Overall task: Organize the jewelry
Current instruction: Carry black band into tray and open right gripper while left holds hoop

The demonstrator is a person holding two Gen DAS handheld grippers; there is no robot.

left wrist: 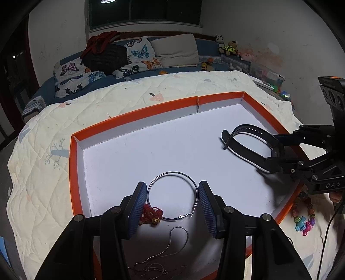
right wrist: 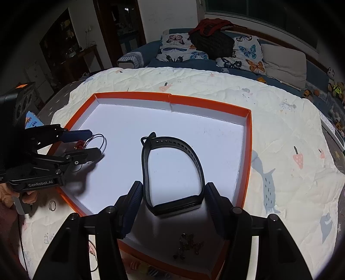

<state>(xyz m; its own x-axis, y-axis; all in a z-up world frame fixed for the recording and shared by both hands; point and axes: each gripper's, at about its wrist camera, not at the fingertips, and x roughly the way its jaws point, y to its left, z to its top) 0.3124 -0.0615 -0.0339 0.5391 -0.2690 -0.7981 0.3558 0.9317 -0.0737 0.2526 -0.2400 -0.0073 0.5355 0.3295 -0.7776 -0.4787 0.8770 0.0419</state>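
Here, both claws apart: left claw (left wrist: pixel 172 200) astride thin wire hoop (left wrist: pixel 172 196), right claw (right wrist: pixel 173 198) astride rubbery black watch (right wrist: pixel 172 172).

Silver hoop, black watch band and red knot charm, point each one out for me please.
silver hoop (left wrist: pixel 172 174), left wrist view, top arc of the ring.
black watch band (right wrist: pixel 195 155), right wrist view, right strap.
red knot charm (left wrist: pixel 152 212), left wrist view, woven middle.

You face a quilted bed (left wrist: pixel 129 103), butterfly pillows (left wrist: pixel 138 56) and a dark window (left wrist: pixel 144 10) in a white wall (left wrist: pixel 58 38).
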